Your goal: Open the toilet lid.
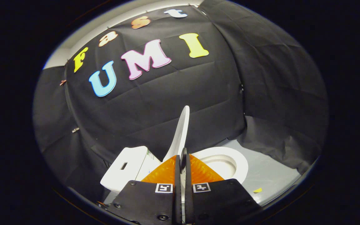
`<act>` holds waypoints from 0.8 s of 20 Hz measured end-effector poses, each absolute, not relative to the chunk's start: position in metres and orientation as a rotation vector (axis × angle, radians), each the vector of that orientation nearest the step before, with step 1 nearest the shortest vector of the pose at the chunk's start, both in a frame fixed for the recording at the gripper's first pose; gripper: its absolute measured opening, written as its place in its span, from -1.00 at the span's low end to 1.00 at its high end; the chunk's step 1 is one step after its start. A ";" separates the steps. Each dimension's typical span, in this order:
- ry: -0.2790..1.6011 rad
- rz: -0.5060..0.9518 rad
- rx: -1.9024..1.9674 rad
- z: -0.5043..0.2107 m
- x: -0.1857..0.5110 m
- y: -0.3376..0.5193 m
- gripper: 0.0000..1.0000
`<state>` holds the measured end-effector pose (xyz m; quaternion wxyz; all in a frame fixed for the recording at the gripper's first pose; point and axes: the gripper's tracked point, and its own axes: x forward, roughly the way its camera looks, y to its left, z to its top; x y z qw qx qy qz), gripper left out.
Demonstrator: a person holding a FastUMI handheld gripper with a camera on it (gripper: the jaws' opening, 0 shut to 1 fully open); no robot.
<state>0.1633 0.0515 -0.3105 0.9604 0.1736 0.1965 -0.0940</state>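
A white toilet stands just beyond my fingers, with its tank [127, 168] to their left and its open bowl and seat ring [230, 162] to their right. The white toilet lid [180, 131] is raised and stands almost on edge between tank and bowl, rising straight up from my fingertips. My gripper [183, 158] is shut on the lid's lower edge, and both fingers press close together with the thin lid between them. The lid's hinge is hidden behind the fingers.
Black cloth walls close in the booth behind and on both sides of the toilet. A pale grey floor [270, 175] spreads to the right of the bowl, with a small yellow mark [257, 190] on it.
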 end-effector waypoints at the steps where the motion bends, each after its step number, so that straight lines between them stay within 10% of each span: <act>1: 0.388 -0.185 0.338 -0.304 0.166 0.060 -0.82; 16: 0.326 -0.007 0.151 -0.260 0.196 0.220 -0.78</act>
